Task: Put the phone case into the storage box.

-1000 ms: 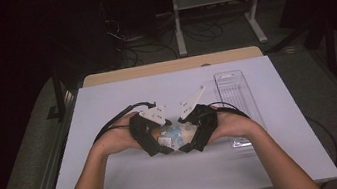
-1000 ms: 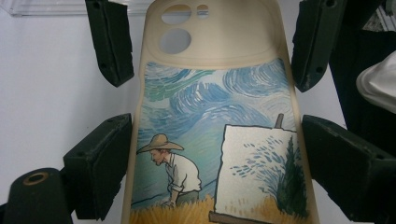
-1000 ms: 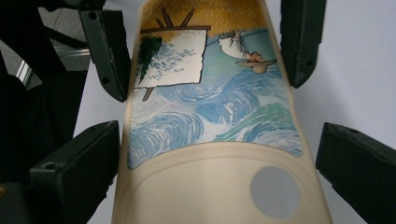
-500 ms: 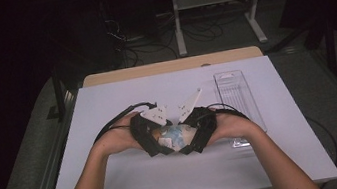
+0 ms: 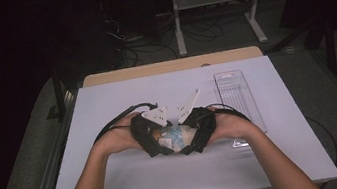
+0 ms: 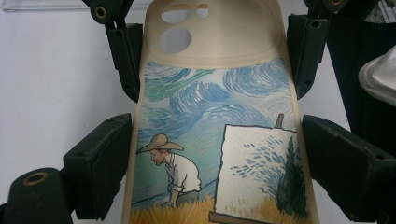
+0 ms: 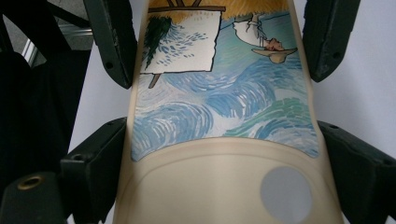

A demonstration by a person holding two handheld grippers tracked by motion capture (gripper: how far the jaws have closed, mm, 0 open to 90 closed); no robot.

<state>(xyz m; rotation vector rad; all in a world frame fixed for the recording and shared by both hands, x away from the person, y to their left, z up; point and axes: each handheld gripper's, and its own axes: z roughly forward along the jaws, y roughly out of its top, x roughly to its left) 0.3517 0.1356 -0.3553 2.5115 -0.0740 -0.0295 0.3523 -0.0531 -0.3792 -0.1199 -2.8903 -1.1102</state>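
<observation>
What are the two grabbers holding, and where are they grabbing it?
A cream phone case with a painted picture: left gripper pinches its long sides at the picture end, right gripper at the camera-hole end.

I see cream phone case (image 6: 219, 116), painted back up: blue swirled sky, straw-hatted painter, easel; camera cutouts at one end; above white table (image 5: 119, 182) centre.

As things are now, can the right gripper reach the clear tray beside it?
Probably not at once: the right gripper is shut on the phone case, shared with the left gripper. The clear tray lies close, unblocked.
</observation>
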